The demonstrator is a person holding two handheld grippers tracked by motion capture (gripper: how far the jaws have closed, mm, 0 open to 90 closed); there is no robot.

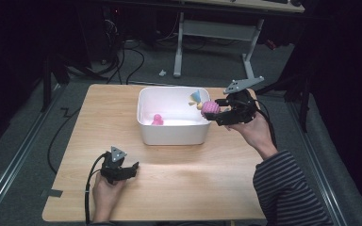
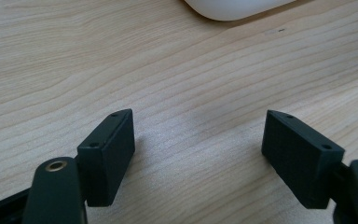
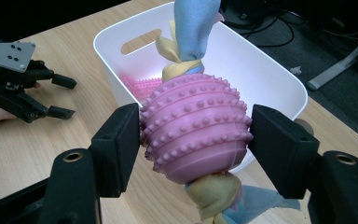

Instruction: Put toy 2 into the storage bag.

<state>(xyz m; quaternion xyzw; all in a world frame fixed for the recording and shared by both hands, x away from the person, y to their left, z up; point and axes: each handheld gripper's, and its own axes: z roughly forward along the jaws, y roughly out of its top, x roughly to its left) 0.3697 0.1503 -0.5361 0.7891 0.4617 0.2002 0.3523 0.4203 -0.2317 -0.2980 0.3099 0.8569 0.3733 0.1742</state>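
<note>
A light wooden desk [image 1: 184,188] seen from above, with a person's two hands coming in from the near edge.

On the left, the left hand-held gripper [image 1: 131,170] rests low on the desk, near the front edge. Its two black jaws are spread wide and released, with only bare wood grain between them. In the left gripper view [image 2: 198,154] a rounded corner of a white tub [image 2: 235,8] shows ahead of the jaws, well apart from them.

In the middle, beyond and to the right of that gripper, stands the white plastic tub [image 1: 173,134] with an oval handle slot. A small pink knobbly toy [image 1: 157,120] lies on its floor, towards the tub's left side.

On the right, the right hand-held gripper [image 1: 215,113] is lifted off the desk at the tub's right rim, held by a hand in a striped sleeve [image 1: 287,188]. Its jaws are clenched on a pink studded rubber ball [image 3: 196,133], the pads pressing on either side. Knotted yellow and blue cloth strips [image 3: 189,32] run through the ball, sticking out above and below the jaws. The ball [image 1: 210,108] hangs just over the tub's right edge.
</note>
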